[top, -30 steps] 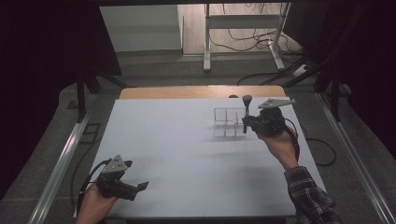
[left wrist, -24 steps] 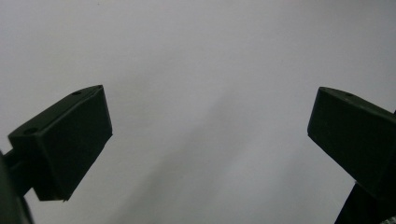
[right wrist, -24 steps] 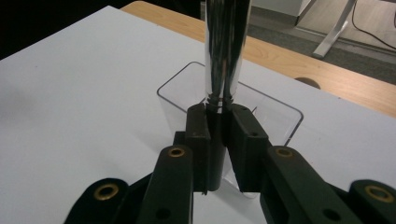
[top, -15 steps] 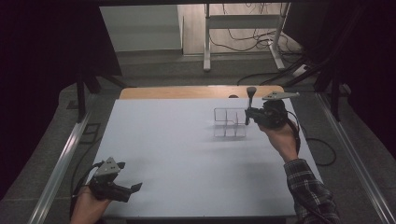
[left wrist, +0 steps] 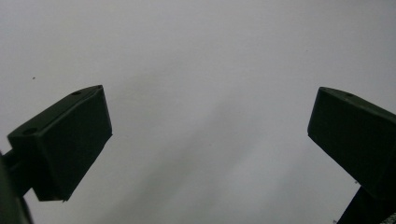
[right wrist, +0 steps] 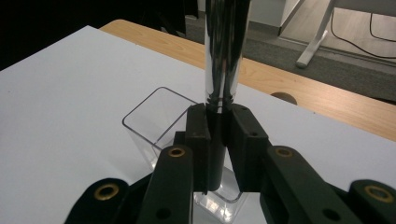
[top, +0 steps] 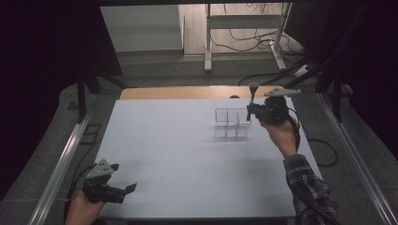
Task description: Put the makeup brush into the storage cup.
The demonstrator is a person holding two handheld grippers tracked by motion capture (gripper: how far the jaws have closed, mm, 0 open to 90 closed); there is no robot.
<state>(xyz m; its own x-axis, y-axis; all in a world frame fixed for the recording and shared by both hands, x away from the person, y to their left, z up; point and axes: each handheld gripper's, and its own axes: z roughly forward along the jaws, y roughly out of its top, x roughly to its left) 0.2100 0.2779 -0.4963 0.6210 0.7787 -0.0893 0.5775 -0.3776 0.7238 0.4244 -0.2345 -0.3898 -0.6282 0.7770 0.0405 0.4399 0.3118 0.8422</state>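
Observation:
My right gripper is shut on a slim tube with a chrome upper part and a black lower end, held upright. In the right gripper view the jaws clamp the black end of the tube, and the right gripper hangs just over a clear compartmented organizer. That organizer stands on the white table top, right of centre toward the far side. My left gripper lies low at the near left corner, open. The left gripper view shows the left gripper with its jaws wide apart over bare white surface.
A wooden strip runs along the table's far edge, with a small dark disc on it. Metal rails flank both sides. White desk legs and floor cables lie beyond.
My left hand has drifted a little left along the near edge with its gripper still open. The right gripper keeps its hold on the tube and has barely moved.

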